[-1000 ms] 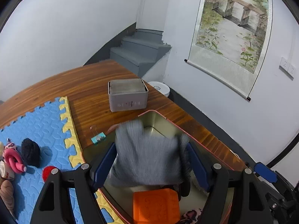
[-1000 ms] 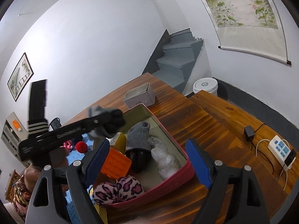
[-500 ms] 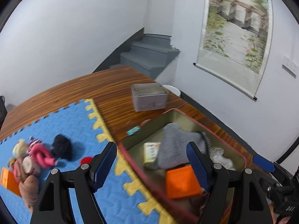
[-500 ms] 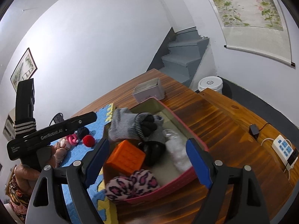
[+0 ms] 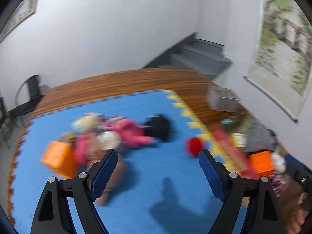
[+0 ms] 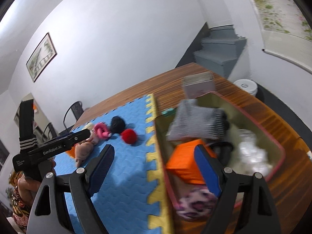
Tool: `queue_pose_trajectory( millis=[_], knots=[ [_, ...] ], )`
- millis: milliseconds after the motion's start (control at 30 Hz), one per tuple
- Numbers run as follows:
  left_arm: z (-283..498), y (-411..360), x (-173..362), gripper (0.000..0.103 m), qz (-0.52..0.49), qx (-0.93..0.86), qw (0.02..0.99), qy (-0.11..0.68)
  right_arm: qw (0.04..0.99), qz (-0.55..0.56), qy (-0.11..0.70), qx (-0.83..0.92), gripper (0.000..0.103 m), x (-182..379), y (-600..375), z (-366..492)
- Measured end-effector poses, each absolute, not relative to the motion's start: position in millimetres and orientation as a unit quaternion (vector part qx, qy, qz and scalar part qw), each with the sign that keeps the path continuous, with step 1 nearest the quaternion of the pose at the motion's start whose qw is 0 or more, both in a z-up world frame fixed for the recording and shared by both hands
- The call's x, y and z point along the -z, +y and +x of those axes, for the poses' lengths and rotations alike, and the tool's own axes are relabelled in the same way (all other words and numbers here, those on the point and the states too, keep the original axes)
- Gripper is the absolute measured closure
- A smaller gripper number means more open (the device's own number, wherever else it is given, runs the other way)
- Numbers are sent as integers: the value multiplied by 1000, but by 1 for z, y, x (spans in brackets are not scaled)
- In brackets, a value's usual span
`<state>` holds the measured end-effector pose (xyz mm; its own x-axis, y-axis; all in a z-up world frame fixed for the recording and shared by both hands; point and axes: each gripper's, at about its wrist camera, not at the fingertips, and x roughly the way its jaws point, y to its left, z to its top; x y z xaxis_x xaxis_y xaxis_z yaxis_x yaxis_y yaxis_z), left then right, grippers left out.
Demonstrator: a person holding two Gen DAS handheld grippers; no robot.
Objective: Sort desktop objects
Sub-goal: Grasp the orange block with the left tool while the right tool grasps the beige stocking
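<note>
Grey stairs [image 6: 220,52] rise past the wooden surface [image 5: 120,83], a scroll painting [image 5: 284,44] (blurred) hangs right, a framed picture [image 6: 41,57] left, chairs [image 6: 73,110] beside.

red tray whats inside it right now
In the red tray: a grey glove, an orange block, a clear plastic bag and a leopard-print item. Whatever lies beneath them is covered.
</note>
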<state>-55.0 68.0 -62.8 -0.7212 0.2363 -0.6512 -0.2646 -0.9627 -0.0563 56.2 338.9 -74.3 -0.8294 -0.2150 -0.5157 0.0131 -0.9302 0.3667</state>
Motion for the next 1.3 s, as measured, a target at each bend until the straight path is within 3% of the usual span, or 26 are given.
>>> queue_pose_trajectory(
  millis=[400, 900, 933, 967, 1000, 1300],
  knots=[
    [-95, -63, 106, 16, -381, -924, 20, 18, 110, 325, -132, 930, 16, 79, 249, 21],
    [-126, -80, 128, 16, -388, -921, 38, 4, 131, 358, -95, 919, 16, 92, 210, 0],
    [-125, -81, 128, 20, -387, -921, 38, 1, 134, 360, -93, 919, 16, 93, 208, -1],
    [-125, -82, 128, 38, -389, -920, 46, -4, 138, 363, -90, 917, 16, 94, 205, -3],
    [-126, -82, 128, 46, -391, -919, 54, -9, 142, 366, -89, 916, 16, 94, 202, -5],
    [-105, -96, 107, 48, -365, -929, 33, -41, 179, 397, -59, 898, 16, 98, 156, -40]
  ],
)
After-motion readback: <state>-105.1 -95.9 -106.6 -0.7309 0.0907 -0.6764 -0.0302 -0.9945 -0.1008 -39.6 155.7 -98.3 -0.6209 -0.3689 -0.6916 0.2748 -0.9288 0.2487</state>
